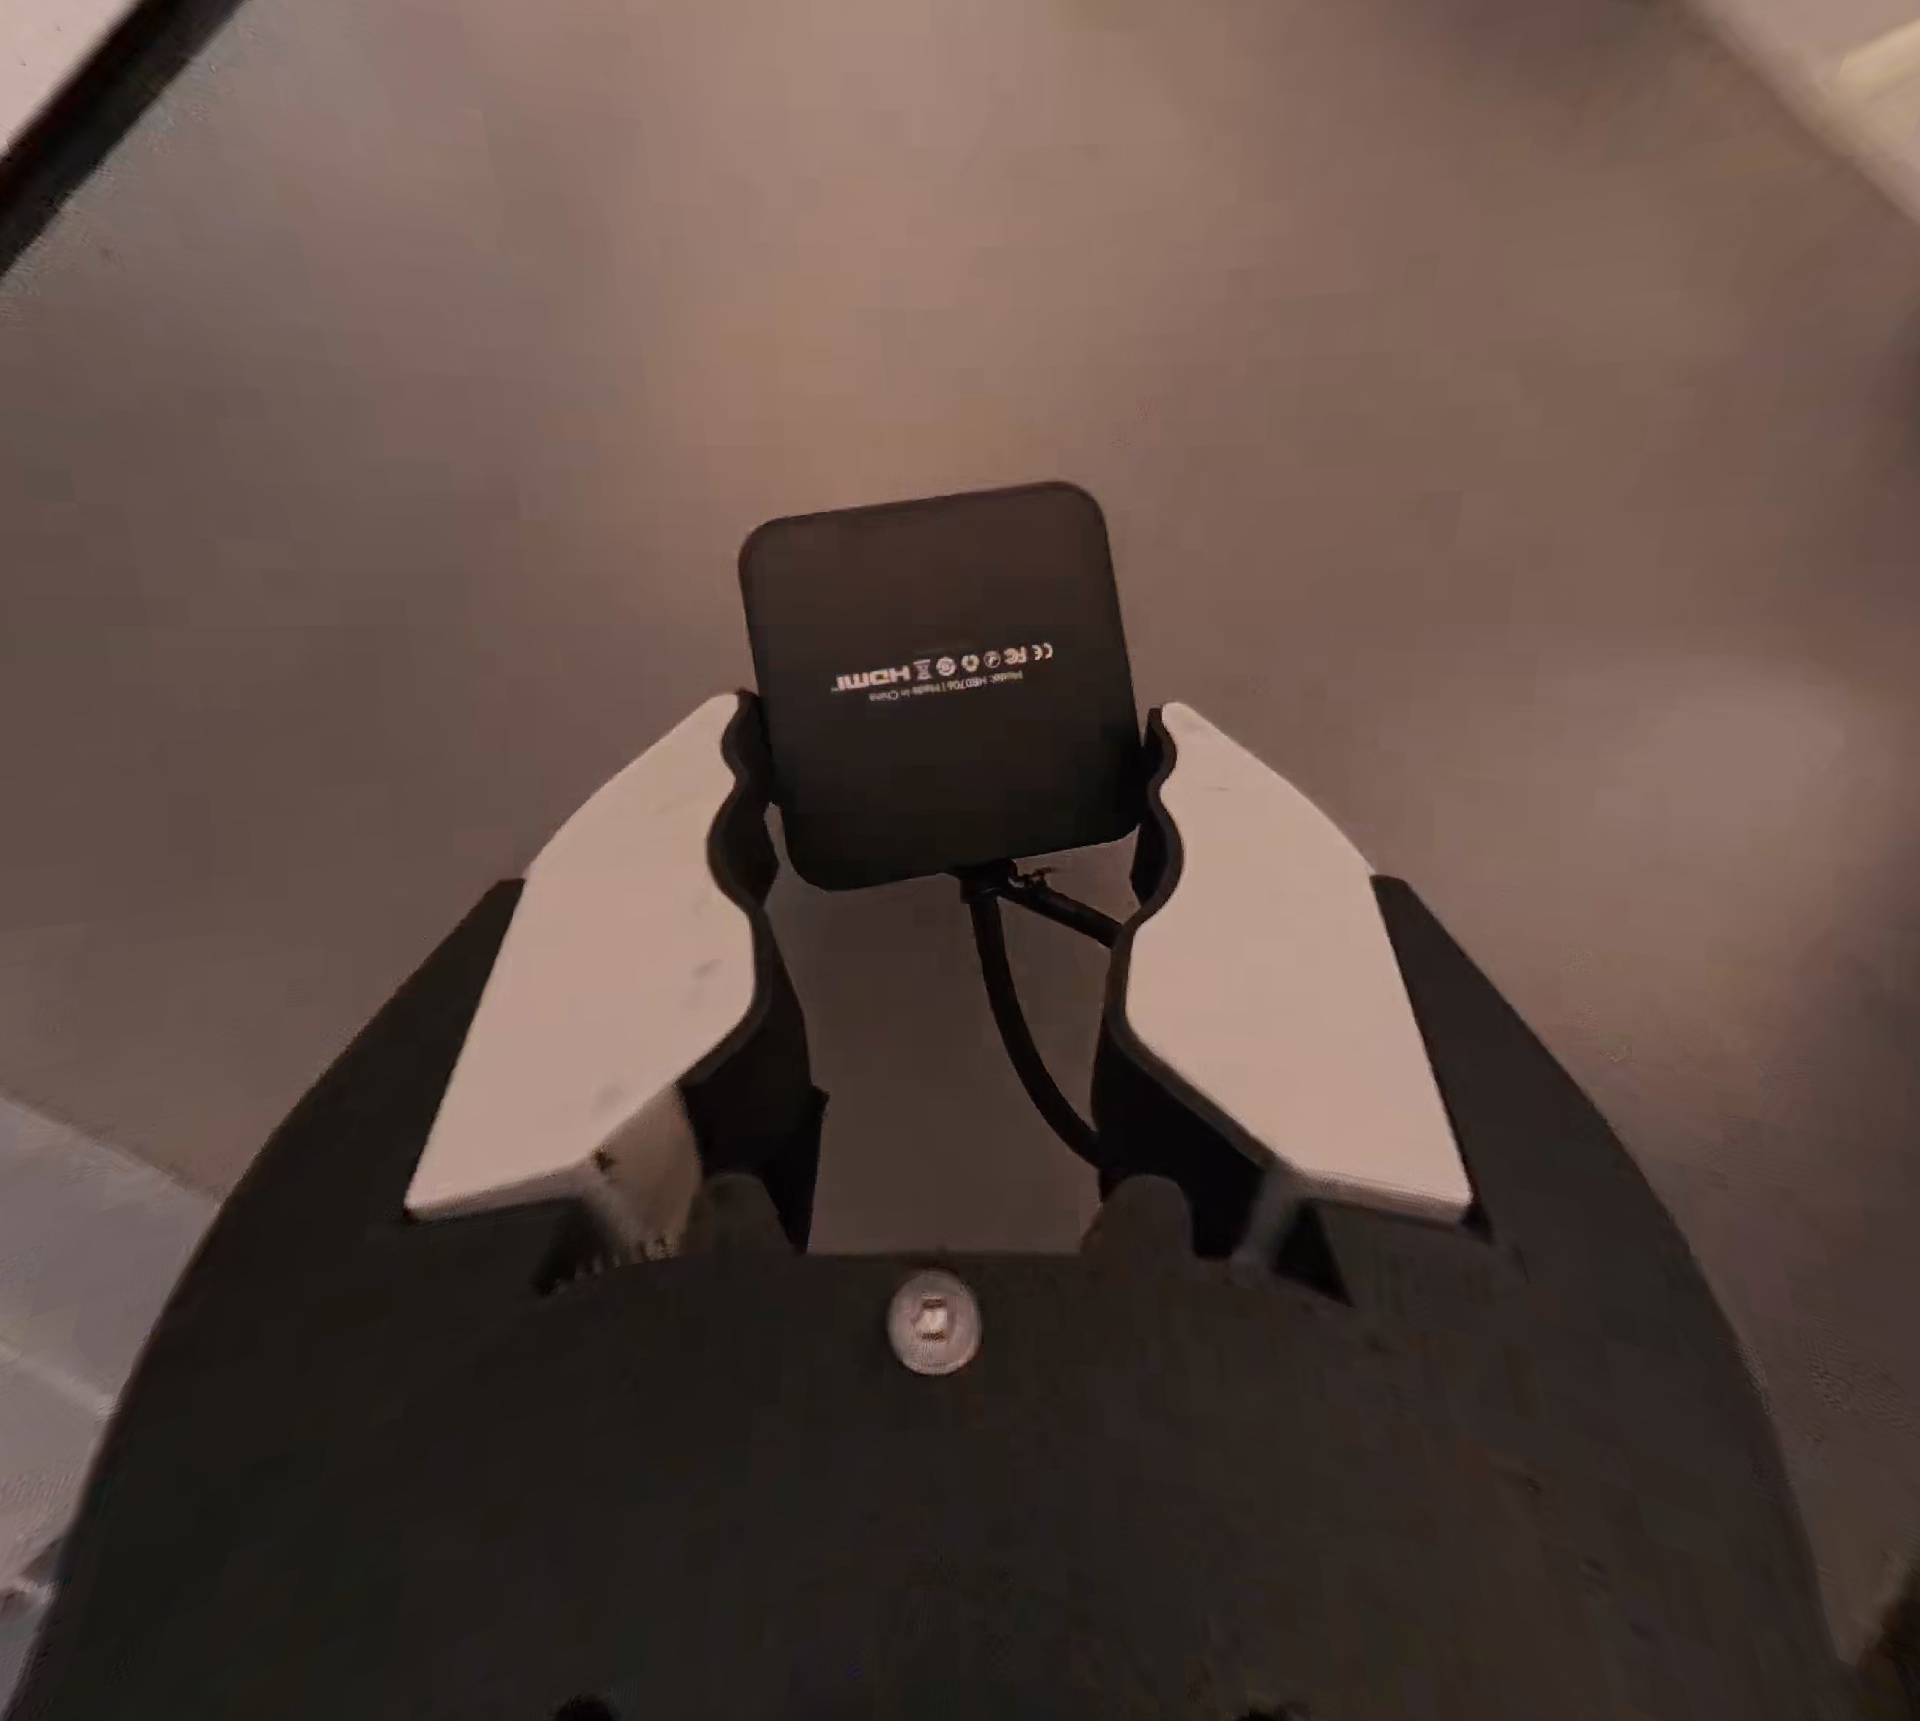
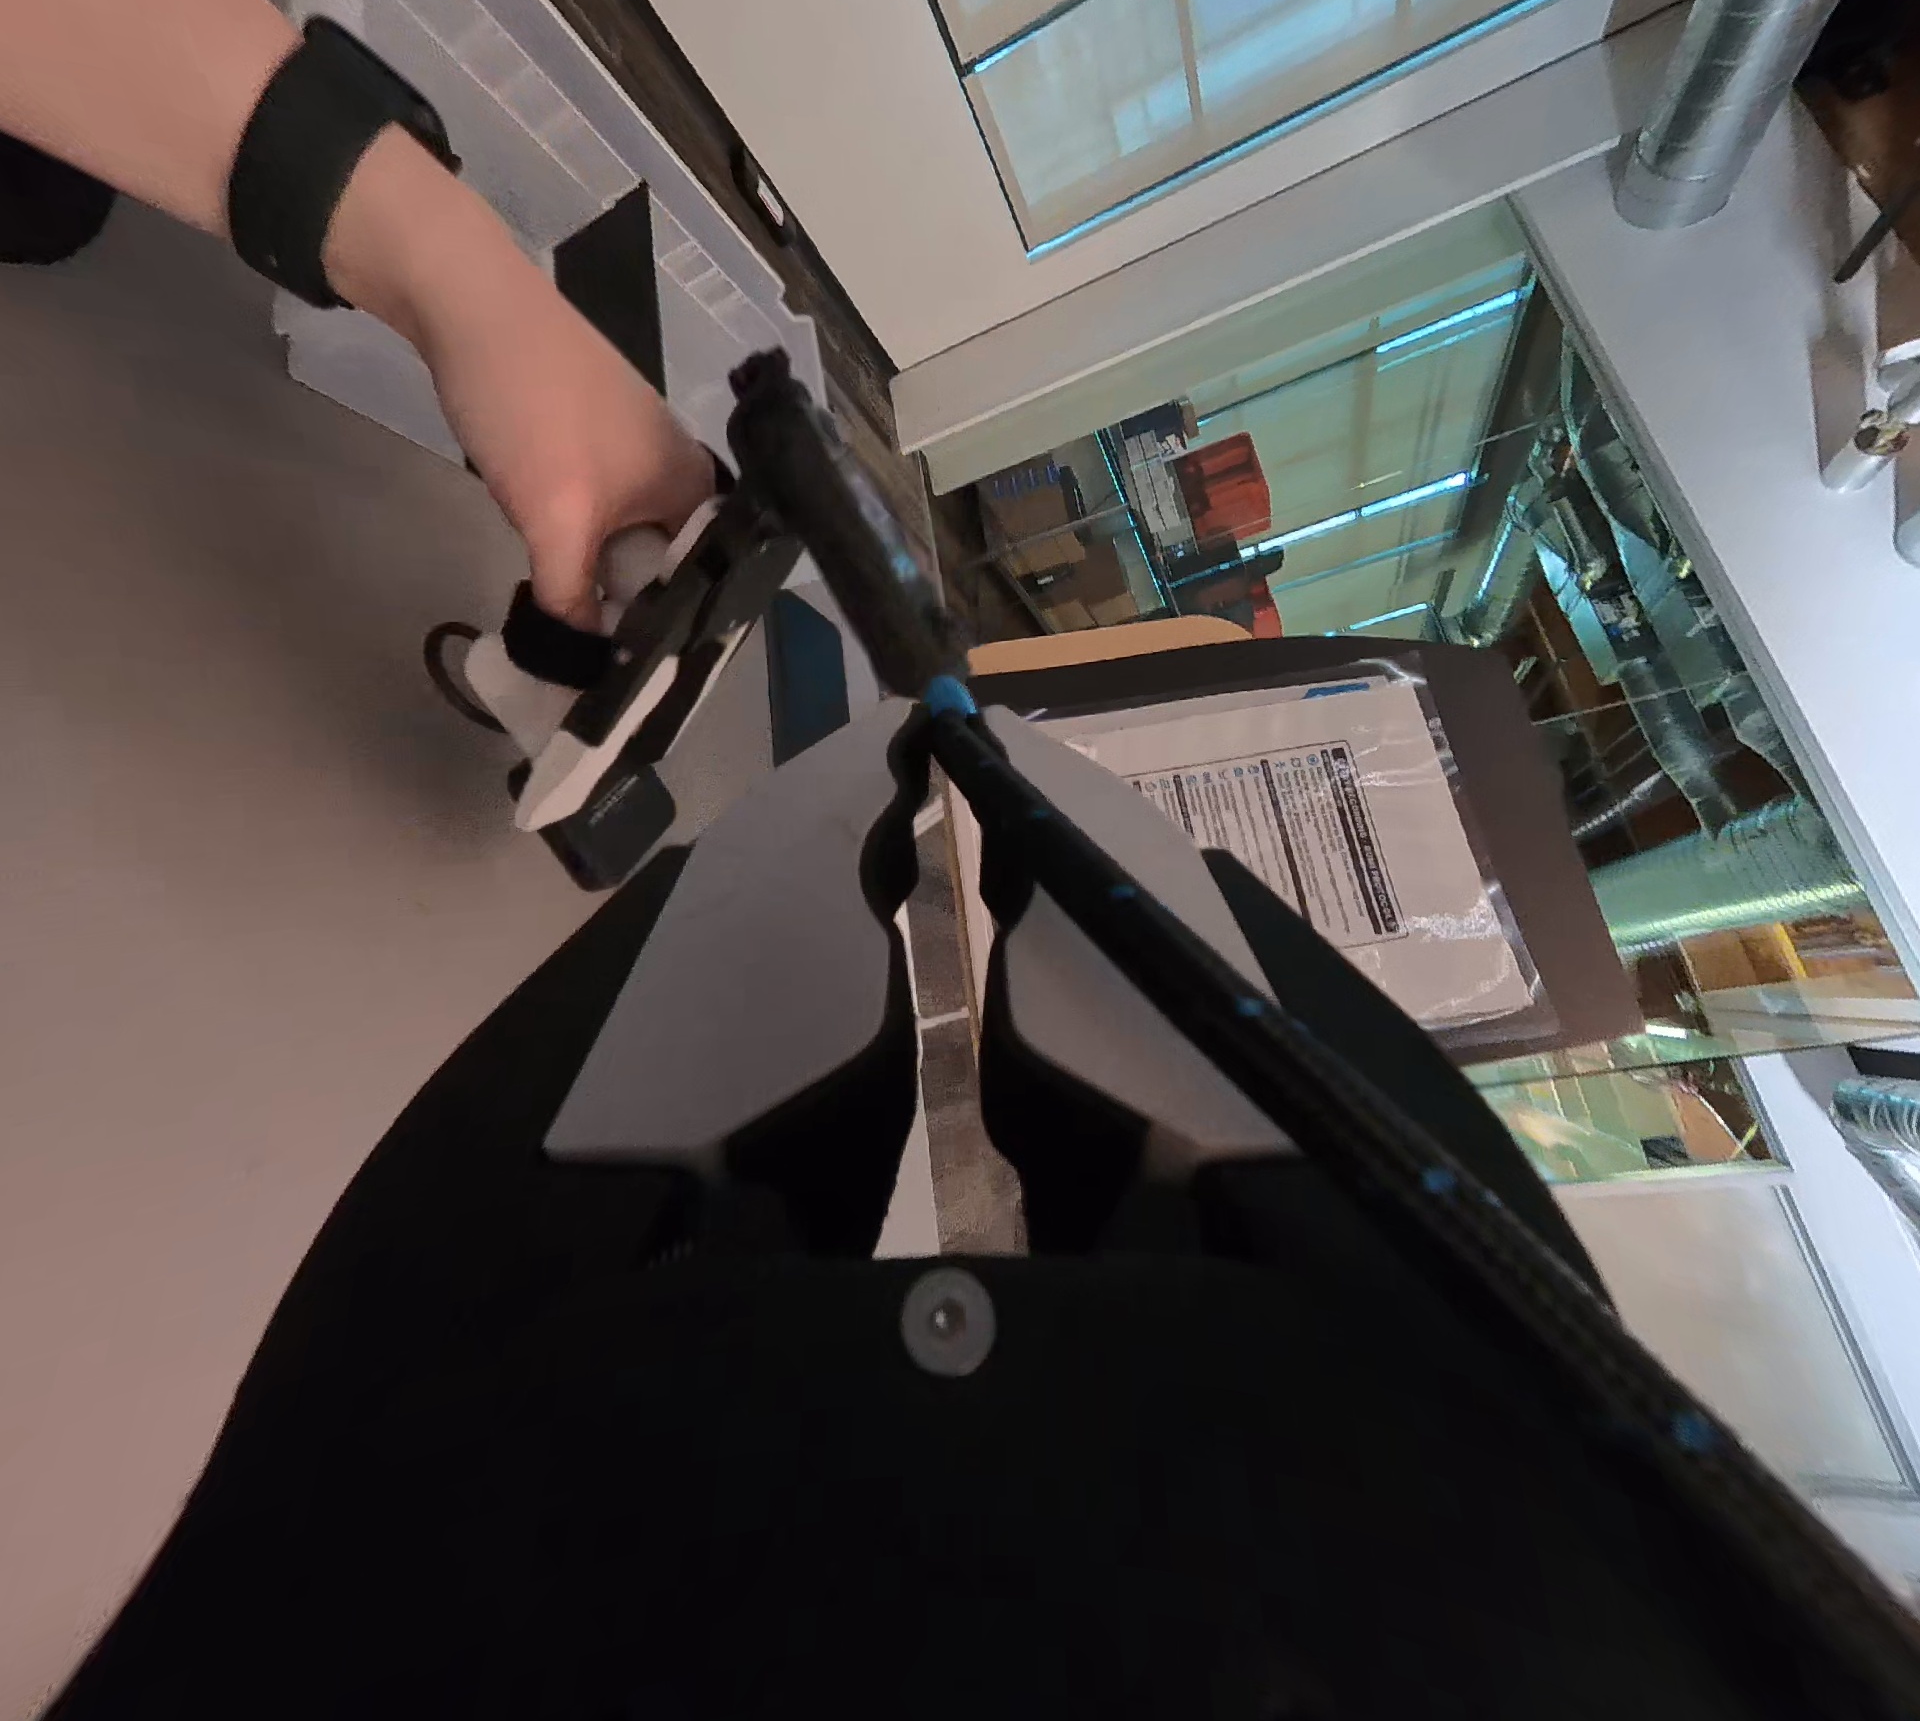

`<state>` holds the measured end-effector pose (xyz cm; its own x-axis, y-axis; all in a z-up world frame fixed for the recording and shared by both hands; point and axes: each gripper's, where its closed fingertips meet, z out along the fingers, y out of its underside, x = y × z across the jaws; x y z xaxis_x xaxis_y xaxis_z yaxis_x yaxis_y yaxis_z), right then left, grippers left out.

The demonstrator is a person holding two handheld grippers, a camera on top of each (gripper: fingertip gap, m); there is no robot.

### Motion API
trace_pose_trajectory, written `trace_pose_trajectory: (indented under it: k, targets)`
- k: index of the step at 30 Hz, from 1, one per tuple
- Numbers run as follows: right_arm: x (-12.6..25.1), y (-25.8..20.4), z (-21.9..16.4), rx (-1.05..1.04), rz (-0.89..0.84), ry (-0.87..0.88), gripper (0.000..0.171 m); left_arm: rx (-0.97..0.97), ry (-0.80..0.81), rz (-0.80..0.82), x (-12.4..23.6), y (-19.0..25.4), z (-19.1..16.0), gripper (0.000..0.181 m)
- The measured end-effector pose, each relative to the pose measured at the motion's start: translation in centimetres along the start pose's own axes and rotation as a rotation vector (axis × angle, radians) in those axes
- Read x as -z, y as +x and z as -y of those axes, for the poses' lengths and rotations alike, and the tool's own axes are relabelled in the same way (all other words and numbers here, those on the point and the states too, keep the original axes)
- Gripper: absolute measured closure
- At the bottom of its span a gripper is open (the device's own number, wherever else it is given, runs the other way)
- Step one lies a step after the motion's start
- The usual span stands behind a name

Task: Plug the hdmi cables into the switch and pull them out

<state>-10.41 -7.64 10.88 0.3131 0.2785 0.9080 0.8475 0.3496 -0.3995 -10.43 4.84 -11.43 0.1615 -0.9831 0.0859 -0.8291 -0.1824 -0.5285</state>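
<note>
Risk: left tongs [image 1: 951,762] pinch switch [image 1: 935,684] only by its side edges above the worktop [image 1: 416,424], so a push can twist it | right tongs [image 2: 940,736] press on cable [image 2: 1122,892] behind the plug, it may bend | hidden: ports and plug tip, blurred.

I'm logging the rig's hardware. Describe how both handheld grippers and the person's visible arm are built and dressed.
Each gripper, left gripper and right gripper, has two white wedge-shaped fingers lined with wavy black pads on a wide black rounded body with one silver screw at its centre. In the right wrist view the left gripper shows a white and black handle. The person's arm there wears a black wristband.
</note>
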Motion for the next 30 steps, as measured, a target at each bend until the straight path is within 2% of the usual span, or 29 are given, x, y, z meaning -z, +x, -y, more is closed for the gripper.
trace_pose_trajectory:
  k: [8, 13, 16, 18, 19, 21, 25, 27, 30]
  targets:
    - [1.1, 0.3, 0.0, 0.033, 0.002, 0.032, 0.164, -0.189, -0.196, 0.149, -3.2, -1.9, -3.5, 0.112]
    - [1.6, 0.5, 0.2, 0.049, -0.004, 0.049, 0.165, -0.155, -0.179, 0.118, -3.2, -1.6, -3.4, 0.111]
    - [1.7, 0.5, 0.2, 0.054, -0.006, 0.065, 0.164, -0.082, -0.061, 0.047, -1.6, -1.2, -1.7, 0.106]
    - [1.8, 0.4, 0.2, 0.060, -0.007, 0.076, 0.164, -0.027, 0.081, -0.016, 1.2, -0.7, 0.6, 0.094]
    - [1.8, 0.4, 0.3, 0.067, -0.009, 0.081, 0.164, -0.005, 0.146, -0.044, 3.0, -0.4, 1.6, 0.097]
    - [1.6, 0.3, 0.5, 0.085, -0.021, 0.100, 0.165, 0.012, 0.291, -0.169, 7.1, 1.8, 3.6, 0.105]
    - [0.6, -1.1, 1.5, 0.103, 0.013, 0.157, 0.164, 0.108, 0.587, -0.691, 15.7, 9.0, 6.8, 0.118]
    - [0.1, -1.9, 1.8, 0.150, 0.021, 0.161, 0.164, 0.127, 0.569, -0.860, 17.2, 11.1, 6.7, 0.118]
    - [-0.3, -2.9, 2.2, 0.213, 0.026, 0.176, 0.164, 0.142, 0.511, -0.976, 17.3, 12.7, 6.3, 0.120]
